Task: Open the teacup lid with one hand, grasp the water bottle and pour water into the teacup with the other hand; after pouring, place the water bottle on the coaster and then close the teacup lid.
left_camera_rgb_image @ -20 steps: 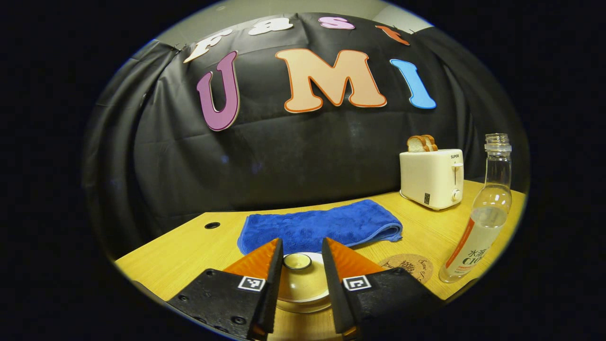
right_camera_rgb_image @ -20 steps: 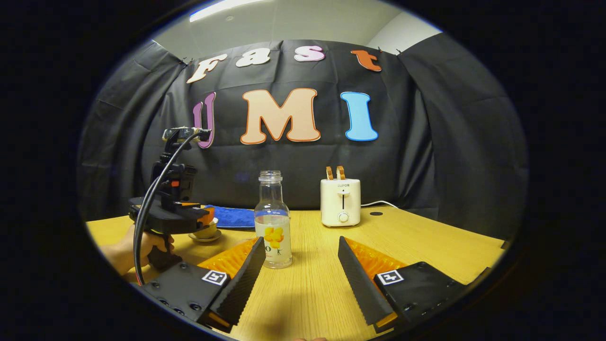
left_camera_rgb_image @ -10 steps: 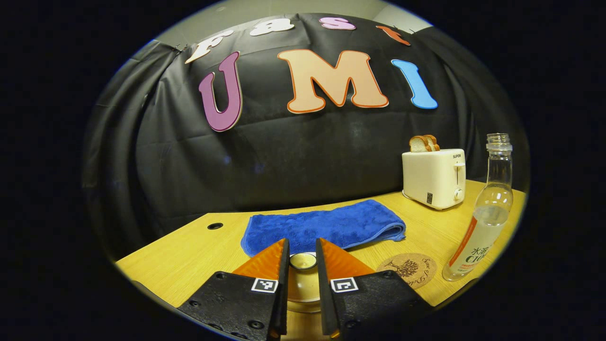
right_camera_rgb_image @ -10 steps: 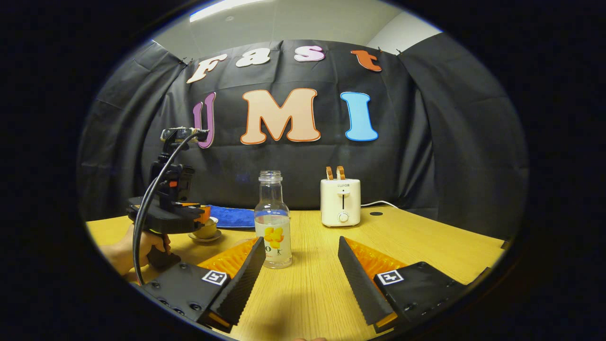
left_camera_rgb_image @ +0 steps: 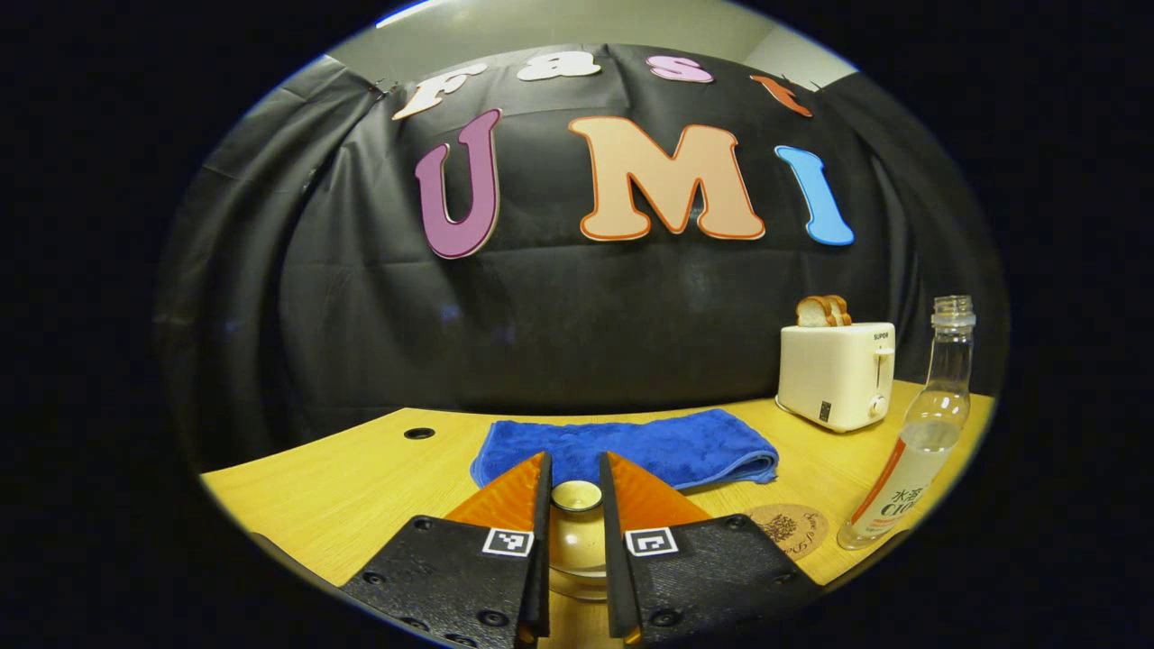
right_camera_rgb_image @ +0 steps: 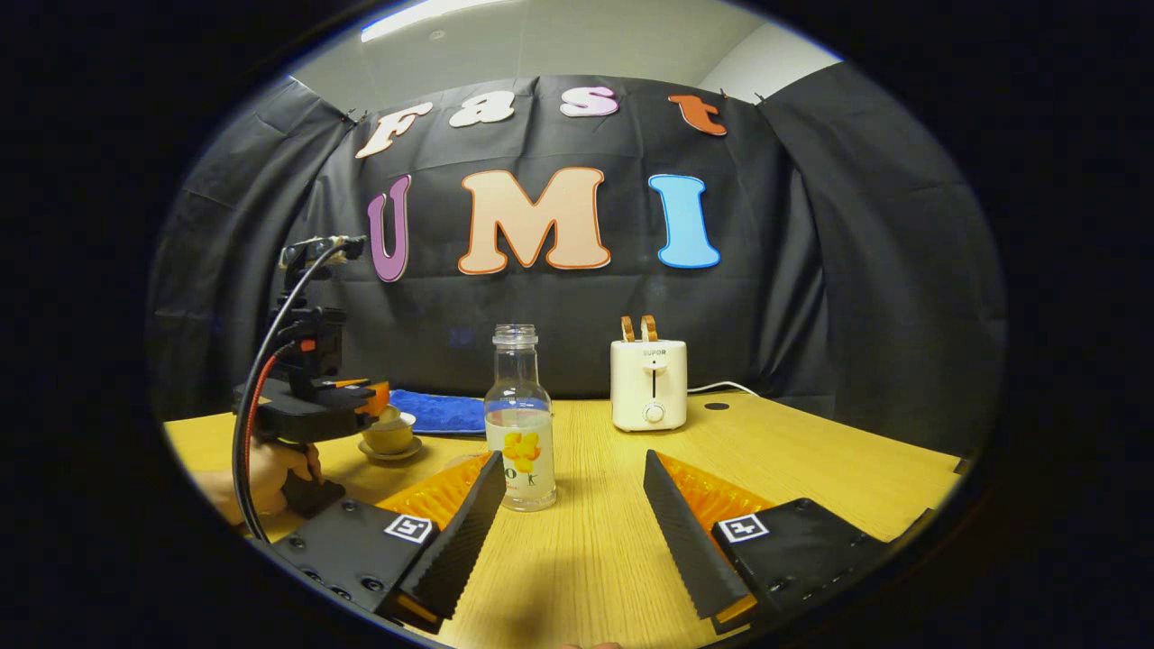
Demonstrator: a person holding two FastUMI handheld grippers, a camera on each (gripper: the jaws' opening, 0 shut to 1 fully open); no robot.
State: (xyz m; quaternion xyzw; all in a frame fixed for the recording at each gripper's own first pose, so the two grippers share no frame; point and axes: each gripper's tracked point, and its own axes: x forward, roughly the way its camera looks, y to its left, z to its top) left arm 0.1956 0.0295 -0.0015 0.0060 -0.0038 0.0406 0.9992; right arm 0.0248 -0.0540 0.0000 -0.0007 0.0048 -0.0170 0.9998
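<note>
My left gripper (left_camera_rgb_image: 574, 464) is shut on the round knob (left_camera_rgb_image: 576, 494) of the pale teacup lid (left_camera_rgb_image: 577, 552). In the right gripper view, that left gripper (right_camera_rgb_image: 377, 397) holds the lid (right_camera_rgb_image: 390, 414) just above the teacup (right_camera_rgb_image: 389, 438), which stands on its saucer. A hand grips its handle below. The clear, uncapped water bottle (left_camera_rgb_image: 909, 464) holds some water and stands upright at the right, next to the round cork coaster (left_camera_rgb_image: 793, 528). My right gripper (right_camera_rgb_image: 572, 461) is open low over the table. The bottle (right_camera_rgb_image: 520, 433) stands just beyond its left finger, untouched.
A folded blue towel (left_camera_rgb_image: 631, 446) lies behind the teacup. A cream toaster (left_camera_rgb_image: 837, 374) with toast stands at the back right, and its cord (right_camera_rgb_image: 721, 388) trails along the wooden table (right_camera_rgb_image: 811, 460). A cable hole (left_camera_rgb_image: 418, 433) is near the back left.
My left gripper's fingers closed on the lid knob, then rose a little with the lid. The right gripper and the bottle have not moved.
</note>
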